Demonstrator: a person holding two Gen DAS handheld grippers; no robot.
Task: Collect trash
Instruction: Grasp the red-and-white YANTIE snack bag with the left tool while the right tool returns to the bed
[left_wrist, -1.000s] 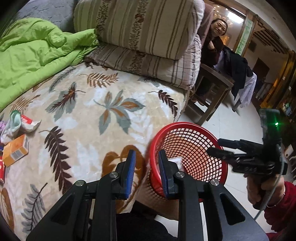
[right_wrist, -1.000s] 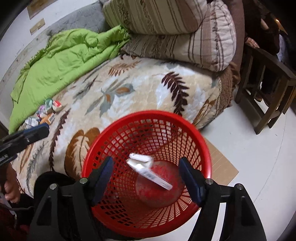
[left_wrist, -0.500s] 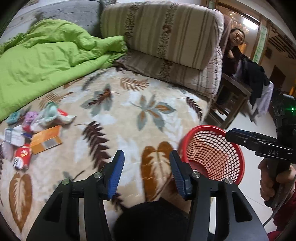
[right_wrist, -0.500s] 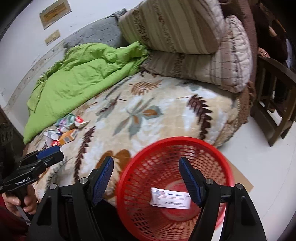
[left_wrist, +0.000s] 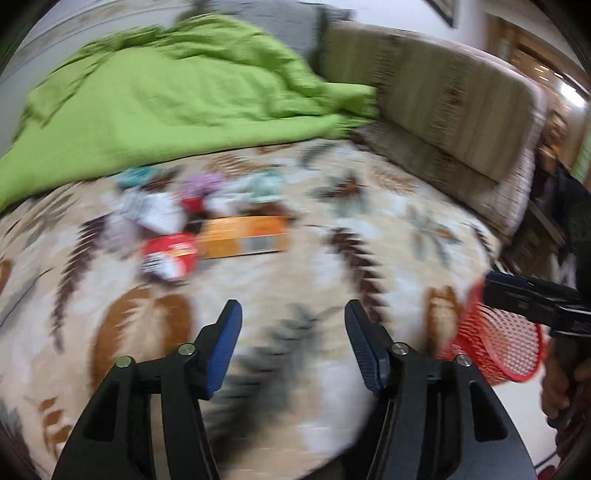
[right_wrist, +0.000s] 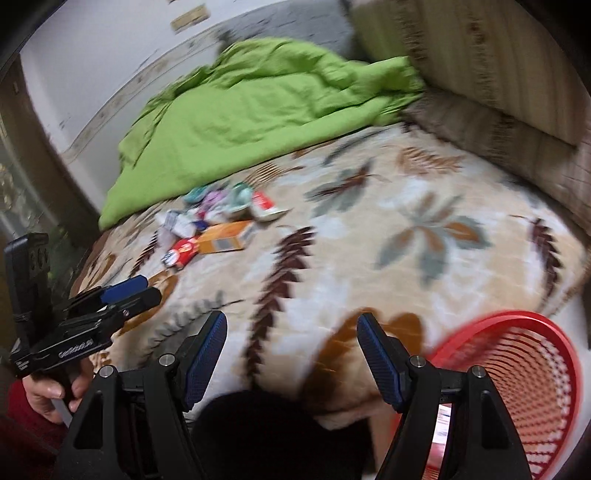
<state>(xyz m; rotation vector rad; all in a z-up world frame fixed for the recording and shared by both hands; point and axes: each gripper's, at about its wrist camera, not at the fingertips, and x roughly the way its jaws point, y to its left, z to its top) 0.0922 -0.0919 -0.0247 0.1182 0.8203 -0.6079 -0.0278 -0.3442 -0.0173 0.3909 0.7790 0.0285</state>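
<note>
Beyond both grippers' empty fingers, the left gripper (left_wrist: 293, 345) opening, trash (left_wrist: 207, 229) litters the leaf-print blanket (left_wrist: 369, 206).

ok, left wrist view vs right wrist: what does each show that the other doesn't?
Left wrist only: the right claw from the side, over the basket.
Right wrist only: the left claw from the side, and paper inside the red basket.
Both: green blanket, trash pile on the leaf-print bedspread, striped cushions, the basket.
</note>
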